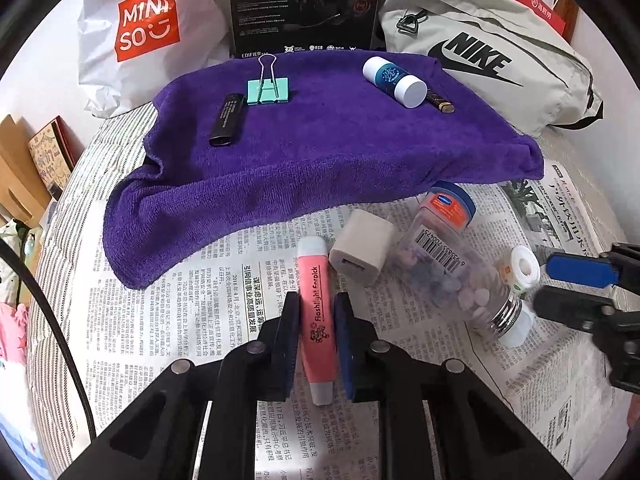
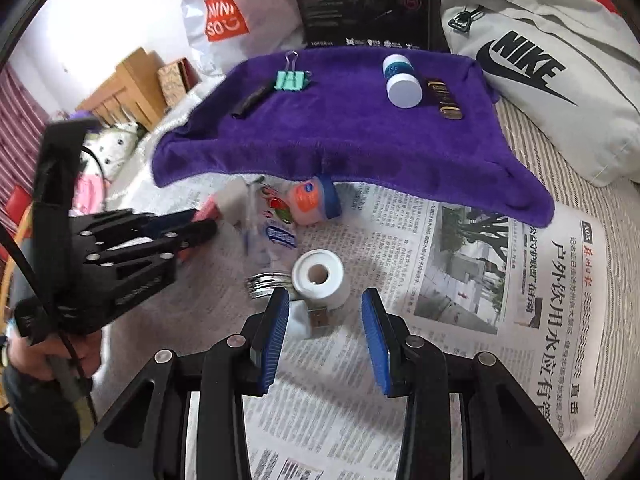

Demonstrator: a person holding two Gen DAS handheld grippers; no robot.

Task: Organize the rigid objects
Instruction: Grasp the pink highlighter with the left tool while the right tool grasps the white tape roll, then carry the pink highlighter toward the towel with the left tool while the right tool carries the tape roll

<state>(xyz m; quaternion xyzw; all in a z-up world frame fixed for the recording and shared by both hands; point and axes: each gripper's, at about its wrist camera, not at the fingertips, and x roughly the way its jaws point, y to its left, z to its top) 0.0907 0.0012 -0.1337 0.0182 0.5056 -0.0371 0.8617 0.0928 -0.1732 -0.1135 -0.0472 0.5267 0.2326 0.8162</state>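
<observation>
The left tongs (image 1: 316, 320) clench a pink highlighter (image 1: 315, 312) on the newspaper (image 1: 160, 320), hemmed by a white charger (image 1: 362, 250) and clear bottle (image 1: 452, 272). The right tongs (image 2: 325, 332) gape before a white tape roll (image 2: 318, 276), below the purple towel (image 2: 340, 132).

The pink highlighter (image 1: 315, 312) reads "Flashlight Eerolck", the second word unsure; the white shopping bag (image 1: 132, 32) bears "MINISO" on an orange patch; the grey bag (image 1: 492, 60) carries "NIKE" with a swoosh; the black box (image 1: 304, 4) shows "EDIFIER" at its lower corner; the newspaper (image 2: 560, 280) is printed in Chinese, its corner marked "A05"; the clear bottle (image 1: 448, 264) has a barcode, digits too small to read.
</observation>
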